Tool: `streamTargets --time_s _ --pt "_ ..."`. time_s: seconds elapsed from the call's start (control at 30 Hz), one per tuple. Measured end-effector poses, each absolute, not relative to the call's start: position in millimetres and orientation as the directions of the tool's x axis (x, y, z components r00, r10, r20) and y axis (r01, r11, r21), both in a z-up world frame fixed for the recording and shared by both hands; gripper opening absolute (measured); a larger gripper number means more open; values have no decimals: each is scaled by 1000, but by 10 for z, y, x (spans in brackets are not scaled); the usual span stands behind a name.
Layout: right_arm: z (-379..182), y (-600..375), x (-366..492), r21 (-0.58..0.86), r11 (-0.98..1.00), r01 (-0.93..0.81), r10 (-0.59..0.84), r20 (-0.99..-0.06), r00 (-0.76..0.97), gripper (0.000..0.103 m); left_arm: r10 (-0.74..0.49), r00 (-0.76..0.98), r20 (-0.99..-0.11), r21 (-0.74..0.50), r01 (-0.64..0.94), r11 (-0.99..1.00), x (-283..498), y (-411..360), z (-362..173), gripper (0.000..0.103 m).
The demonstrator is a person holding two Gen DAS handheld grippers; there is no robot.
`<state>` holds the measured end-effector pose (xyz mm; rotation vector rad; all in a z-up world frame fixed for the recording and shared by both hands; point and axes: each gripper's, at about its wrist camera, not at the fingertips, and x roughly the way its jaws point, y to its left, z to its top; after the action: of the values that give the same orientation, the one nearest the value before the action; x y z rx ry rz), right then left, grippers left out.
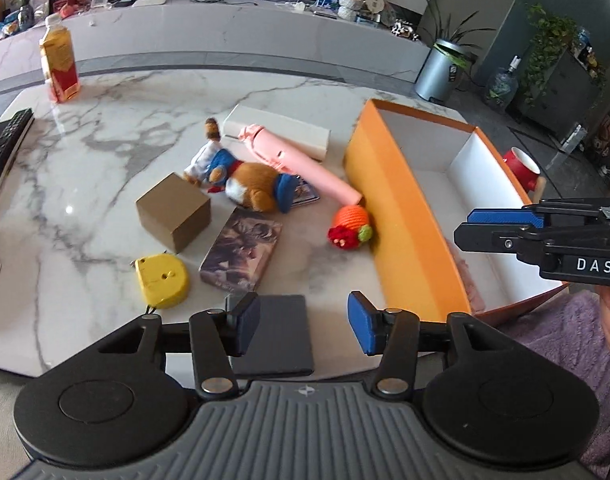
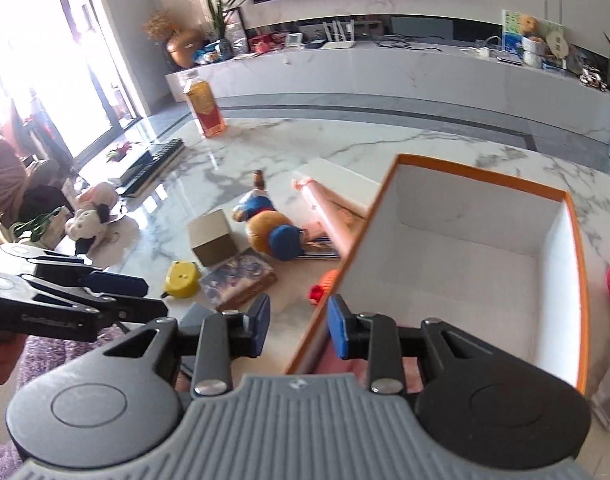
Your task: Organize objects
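An orange box with a white inside stands open on the marble table; it also shows in the right wrist view. Left of it lie a plush toy, a pink tube, a crocheted orange toy, a brown cube, a yellow tape measure, a picture card box and a dark flat case. My left gripper is open above the dark case. My right gripper is open over the box's near wall.
A juice bottle stands at the table's far left. A white box lies behind the pink tube. A remote lies at the left edge. A red mug stands right of the orange box.
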<state>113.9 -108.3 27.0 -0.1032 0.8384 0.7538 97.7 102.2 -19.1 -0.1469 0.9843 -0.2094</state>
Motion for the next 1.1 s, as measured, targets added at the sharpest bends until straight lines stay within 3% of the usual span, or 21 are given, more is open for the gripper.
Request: streamTargets --time_s 0.1,0.3,0.6,0.8,0.9,1.1 --pt "130 -771 1077 223 709 -669 576 -731 366 34 -230 502 -834 -215 88 973 957 1121 -361 57" --pt "-299 -303 1096 305 730 -612 551 -792 263 35 -223 445 -867 -214 72 974 987 1272 -636 39" --pt "-834 -44 1308 372 809 -455 495 -849 186 49 -204 389 -898 -192 72 979 1142 1324 -871 23" --pt "-1037 -29 1374 415 824 -385 499 -854 146 57 -233 384 -894 -227 63 972 1146 1389 -914 22" --pt "-1142 -73 1400 473 814 -338 536 -836 121 66 -259 384 -886 -262 44 964 1142 1451 -933 22" --pt "-1160 -42 1353 491 806 -330 556 -820 139 60 -279 391 -877 -287 38 957 1130 1473 -944 17"
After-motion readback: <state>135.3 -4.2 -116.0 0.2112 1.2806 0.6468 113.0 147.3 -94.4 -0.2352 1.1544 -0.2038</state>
